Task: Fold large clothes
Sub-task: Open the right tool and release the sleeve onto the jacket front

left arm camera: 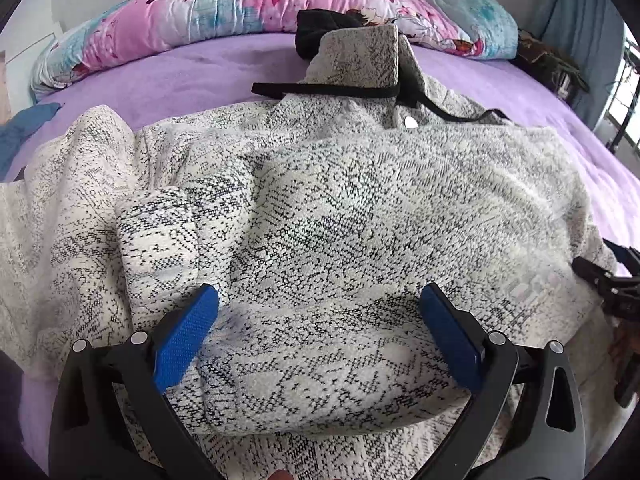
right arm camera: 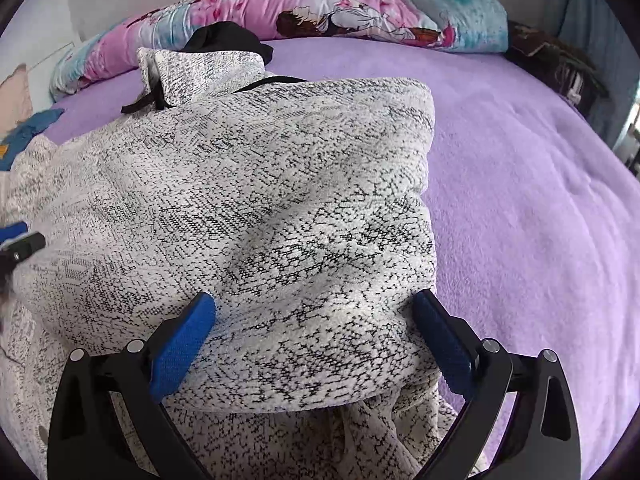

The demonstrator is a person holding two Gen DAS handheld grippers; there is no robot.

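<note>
Left wrist view first: the left gripper (left arm camera: 318, 320) is spread wide, blue pads (left arm camera: 184, 340) well apart, holding nothing. It sits right over the near edge of a big speckled white-and-black knit sweater (left arm camera: 320, 220), which lies partly folded on a bed with a purple sheet (left arm camera: 180, 76). A folded-over flap of the sweater runs between the two pads. A rolled-looking sleeve cuff (left arm camera: 158, 236) sits just left of center, near the left pad. The hood (left arm camera: 360, 56) is up at the far end, with a black drawstring (left arm camera: 328, 89) lying across it and a black garment (left arm camera: 324, 26) behind it. A pink and blue floral quilt (left arm camera: 260, 8) is bunched along the far edge of the bed. The right gripper (left arm camera: 616, 280) pokes in at the right edge, beside the sweater.

Right wrist view: the right gripper (right arm camera: 314, 328) is also wide open and empty, pads straddling the near right corner of the sweater (right arm camera: 260, 208). The folded top layer ends in a clean edge on the right, with bare purple sheet (right arm camera: 520, 200) beyond. Hood (right arm camera: 200, 72) and black garment (right arm camera: 224, 40) are at the far left, the quilt (right arm camera: 320, 12) behind. A tip of the left gripper (right arm camera: 20, 244) shows at the left edge.
</note>
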